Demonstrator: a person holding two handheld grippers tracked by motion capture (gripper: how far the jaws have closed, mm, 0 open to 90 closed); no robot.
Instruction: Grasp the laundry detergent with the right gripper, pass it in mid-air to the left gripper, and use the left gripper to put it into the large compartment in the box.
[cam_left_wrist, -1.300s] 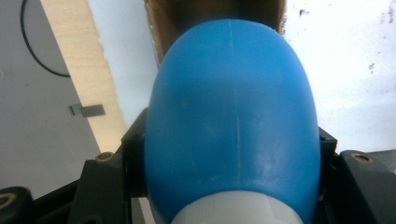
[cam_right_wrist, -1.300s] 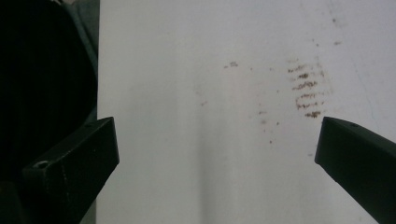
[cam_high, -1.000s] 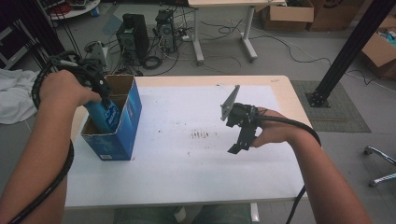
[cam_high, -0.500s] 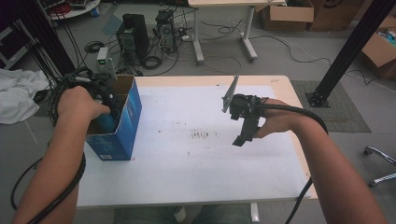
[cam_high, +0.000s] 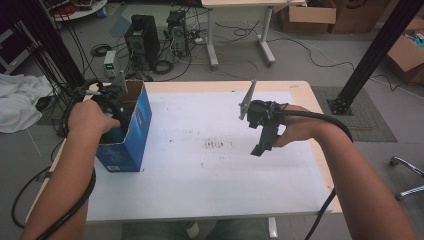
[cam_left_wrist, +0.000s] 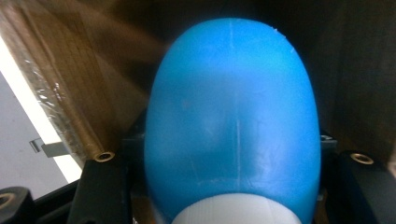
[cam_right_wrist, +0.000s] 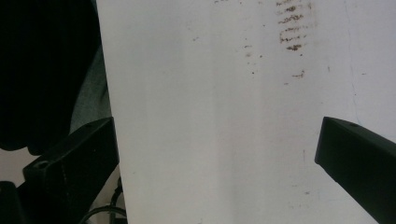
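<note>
The left gripper (cam_high: 114, 107) is down inside the open blue box (cam_high: 131, 137), which stands at abt 9 o'clock on the counter (cam_high: 210, 195), near its left edge. It is clenched on a blue bottle (cam_left_wrist: 232, 126): in the left gripper view the rounded blue body sits between the two black jaws, w/ a white part at the bottom of the view, and the brown cardboard walls of the box are close around it on both sides.

The step in hand looks like placing the bottle into the box. To do it well, I think: keep the bottle straight, lower slowly until its end rests on the box floor, and release only then, so it does not drop or tip. Mind the walls, esp. the one w/ shiny tape at the left of that view; they are near. Pull the gripper up vertically after, w/o catching a flap.

The right gripper (cam_high: 261, 142) hangs over the white counter at abt 3 o'clock, well apart from the box, jaws released and nothing between them
</note>
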